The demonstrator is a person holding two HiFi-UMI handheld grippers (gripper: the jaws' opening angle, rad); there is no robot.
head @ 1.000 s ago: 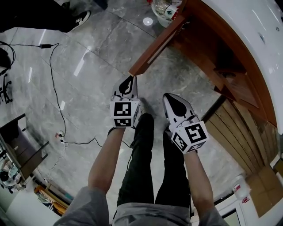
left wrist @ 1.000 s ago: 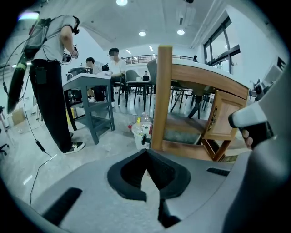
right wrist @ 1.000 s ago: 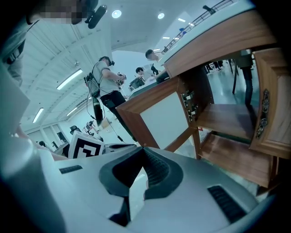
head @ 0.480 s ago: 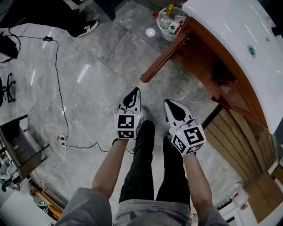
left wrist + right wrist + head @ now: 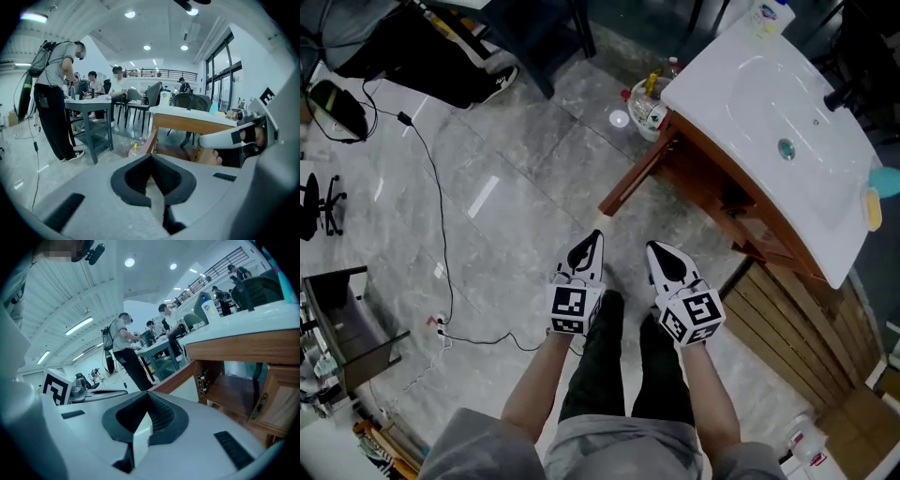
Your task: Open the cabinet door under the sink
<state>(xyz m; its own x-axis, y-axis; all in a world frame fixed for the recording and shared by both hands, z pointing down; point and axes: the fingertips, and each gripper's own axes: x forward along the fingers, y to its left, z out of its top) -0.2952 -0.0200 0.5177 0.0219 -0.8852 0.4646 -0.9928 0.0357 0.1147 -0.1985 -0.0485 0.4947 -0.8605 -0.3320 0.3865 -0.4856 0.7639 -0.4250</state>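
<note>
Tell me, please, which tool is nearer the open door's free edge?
The left tool, tip near the cabinet door; the right tool sits farther off.

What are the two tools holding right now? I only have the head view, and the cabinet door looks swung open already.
Observer: Nothing. In the left gripper view, the left tool is shut with nothing between its jaws.
Operator: And the right one?
Observer: The right gripper view shows the right tool shut as well, and nothing in it.
Operator: Can you see inside the cabinet?
Observer: Yes. The right gripper view looks into the cabinet. Metal hinges sit on its side wall, where the open cabinet door joins it.
</note>
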